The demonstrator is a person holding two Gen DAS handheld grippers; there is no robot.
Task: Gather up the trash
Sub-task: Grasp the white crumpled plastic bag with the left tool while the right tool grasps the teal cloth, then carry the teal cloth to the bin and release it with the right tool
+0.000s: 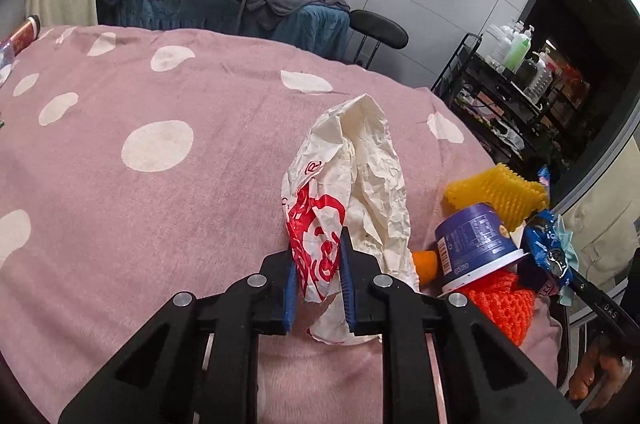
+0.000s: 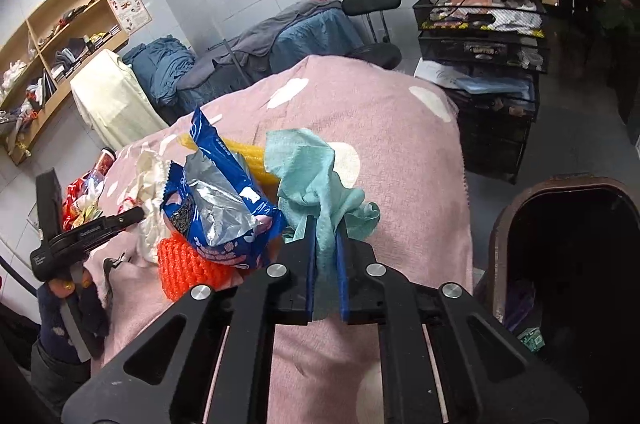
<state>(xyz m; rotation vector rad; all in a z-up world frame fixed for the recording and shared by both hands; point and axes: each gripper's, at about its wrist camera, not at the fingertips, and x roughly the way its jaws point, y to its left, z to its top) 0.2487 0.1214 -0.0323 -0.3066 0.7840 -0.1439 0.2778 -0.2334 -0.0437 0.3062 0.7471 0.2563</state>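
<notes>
- Your left tool (image 1: 318, 278) pinches the white-and-red wrapper (image 1: 352, 200) near the bed's (image 1: 160, 208) right edge.
- Your right tool (image 2: 325, 266) clamps the teal cloth (image 2: 316, 180) above that edge, beside the bin (image 2: 516, 220).

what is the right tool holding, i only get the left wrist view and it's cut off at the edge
Observer: The right tool is shut on a teal cloth.
Operator: any bin near it
Observer: Yes, a brown bin stands open off the pink blanket's right edge.
Operator: anything in the bin yet
Observer: A small green item shows near its bottom; the rest is too dark to tell.
</notes>
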